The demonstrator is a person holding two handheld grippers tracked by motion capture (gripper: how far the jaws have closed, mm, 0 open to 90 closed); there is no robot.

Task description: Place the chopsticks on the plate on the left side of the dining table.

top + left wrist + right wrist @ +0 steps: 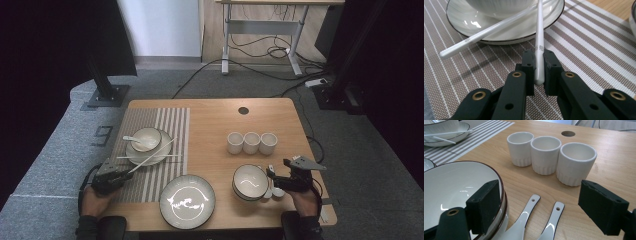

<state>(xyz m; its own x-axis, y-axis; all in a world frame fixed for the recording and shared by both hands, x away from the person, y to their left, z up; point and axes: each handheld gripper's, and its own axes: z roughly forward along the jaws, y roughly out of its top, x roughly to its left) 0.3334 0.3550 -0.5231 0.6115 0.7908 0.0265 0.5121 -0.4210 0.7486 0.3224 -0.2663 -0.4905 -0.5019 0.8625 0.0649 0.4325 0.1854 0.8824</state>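
Observation:
My left gripper point(539, 62) is shut on the near end of a white chopstick point(539, 37), which slants up onto the rim of a white plate point(506, 37). A second chopstick point(489, 31) lies across that plate. In the high view the left gripper point(126, 172) sits on the striped placemat point(165, 125), below the plate point(145, 156) that carries a small bowl point(146, 139) and a spoon point(130, 138). My right gripper point(544, 205) stands open above two white spoons point(524, 220). Its left jaw is beside a stack of dark-rimmed bowls point(454, 187).
Three white cups point(251, 143) stand in a row at the table's middle right. A large patterned plate point(187, 201) lies near the front edge, and the bowl stack point(250, 182) sits to its right. A round cable hole point(243, 110) is at the far edge.

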